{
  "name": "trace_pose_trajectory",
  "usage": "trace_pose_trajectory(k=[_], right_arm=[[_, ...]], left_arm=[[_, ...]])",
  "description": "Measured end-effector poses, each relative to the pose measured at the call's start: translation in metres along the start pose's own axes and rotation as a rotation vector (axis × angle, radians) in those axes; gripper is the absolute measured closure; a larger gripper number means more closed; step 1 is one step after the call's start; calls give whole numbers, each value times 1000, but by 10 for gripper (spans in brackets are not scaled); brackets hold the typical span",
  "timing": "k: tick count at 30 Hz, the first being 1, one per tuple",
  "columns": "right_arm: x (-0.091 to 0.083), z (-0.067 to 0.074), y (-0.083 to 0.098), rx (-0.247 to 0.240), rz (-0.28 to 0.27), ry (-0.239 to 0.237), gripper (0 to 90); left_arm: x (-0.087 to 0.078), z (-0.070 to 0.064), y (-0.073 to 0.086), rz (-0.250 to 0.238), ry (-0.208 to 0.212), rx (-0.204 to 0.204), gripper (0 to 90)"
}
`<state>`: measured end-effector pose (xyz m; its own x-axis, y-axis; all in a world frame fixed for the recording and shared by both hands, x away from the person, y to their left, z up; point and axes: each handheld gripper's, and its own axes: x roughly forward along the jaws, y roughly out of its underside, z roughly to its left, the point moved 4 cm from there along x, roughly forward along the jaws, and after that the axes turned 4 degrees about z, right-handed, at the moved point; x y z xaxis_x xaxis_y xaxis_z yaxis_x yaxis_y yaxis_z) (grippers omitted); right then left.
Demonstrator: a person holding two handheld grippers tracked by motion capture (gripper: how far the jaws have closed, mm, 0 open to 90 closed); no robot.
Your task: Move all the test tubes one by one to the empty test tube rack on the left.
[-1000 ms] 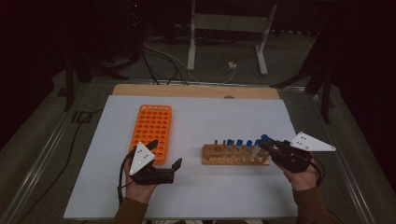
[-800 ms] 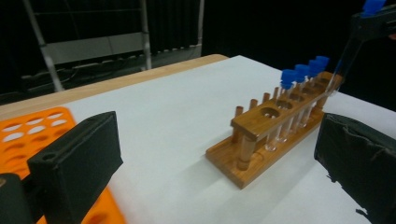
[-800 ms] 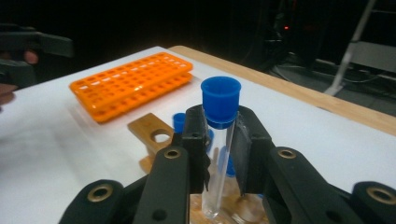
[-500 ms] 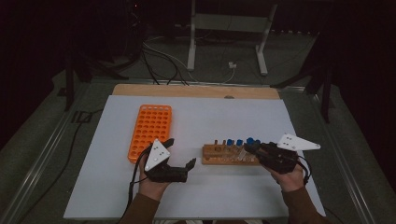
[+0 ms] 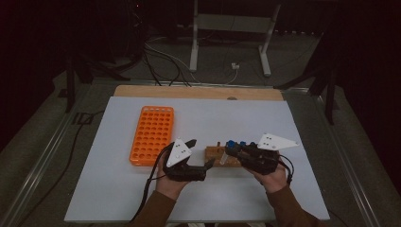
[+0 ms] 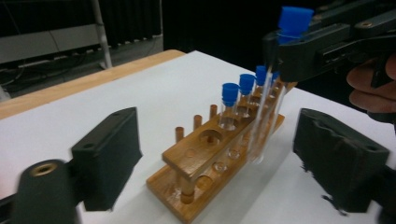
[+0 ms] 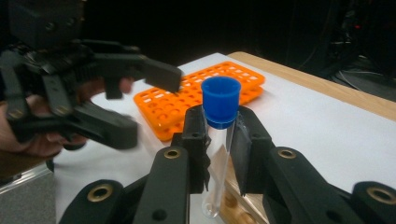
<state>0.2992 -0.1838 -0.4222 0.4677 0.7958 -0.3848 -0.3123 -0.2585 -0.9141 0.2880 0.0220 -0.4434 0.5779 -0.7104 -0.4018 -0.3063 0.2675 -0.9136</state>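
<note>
Tube handover above the wooden rack [image 5: 222, 157]

Right gripper [image 7: 219, 140] clamps the upright blue-capped tube [image 7: 218, 135]; left gripper [image 6: 219, 168], jaws just narrowing yet empty, faces it beside the rack.

Both claws are black, each topped by a grey three-cornered plate with small holes: left claw [image 5: 198, 155], right claw [image 5: 229, 150]. Brass-ringed screw holes, blocky black pads, black trailing cables. Brown sleeves [image 5: 156, 208].
</note>
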Motion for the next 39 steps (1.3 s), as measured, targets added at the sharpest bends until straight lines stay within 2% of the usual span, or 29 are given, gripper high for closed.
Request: trace_pose_trajectory(k=[1, 4, 5, 6, 10, 11, 15, 16, 19, 22, 30, 35, 39], right_arm=[[2, 2, -1, -2, 0, -6, 766], [8, 6, -4, -4, 0, -20, 766], [8, 6, -4, -4, 0, -20, 766], [11, 8, -6, -7, 1, -27, 765], [14, 9, -6, -4, 6, -36, 766], [15, 10, -6, -4, 7, -40, 766], [17, 12, -5, -3, 12, -51, 766], [17, 12, -5, -3, 12, -51, 766], [17, 12, -4, 1, 9, -58, 766], [18, 13, -4, 3, 12, -65, 766], [19, 12, -4, 12, 16, -73, 757], [16, 8, -4, 38, -2, -60, 577], [10, 4, -5, 60, -24, -37, 385]], left_arm=[[5, -3, 0, 15, 13, 9, 174], [10, -7, 0, 24, 23, 19, 253], [12, -8, 0, 27, 32, 22, 253], [14, -10, -1, 27, 36, 24, 327], [19, -13, -1, 29, 60, 39, 468], [19, -14, -2, 28, 69, 40, 468], [20, -16, -2, 25, 93, 50, 618], [20, -16, -2, 25, 95, 54, 618], [20, -18, -1, 34, 105, 69, 710], [20, -18, 0, 33, 107, 73, 766], [20, -18, 0, 28, 115, 70, 783], [20, -16, 1, 31, 110, 59, 784], [17, -11, 3, 33, 92, 48, 785]])
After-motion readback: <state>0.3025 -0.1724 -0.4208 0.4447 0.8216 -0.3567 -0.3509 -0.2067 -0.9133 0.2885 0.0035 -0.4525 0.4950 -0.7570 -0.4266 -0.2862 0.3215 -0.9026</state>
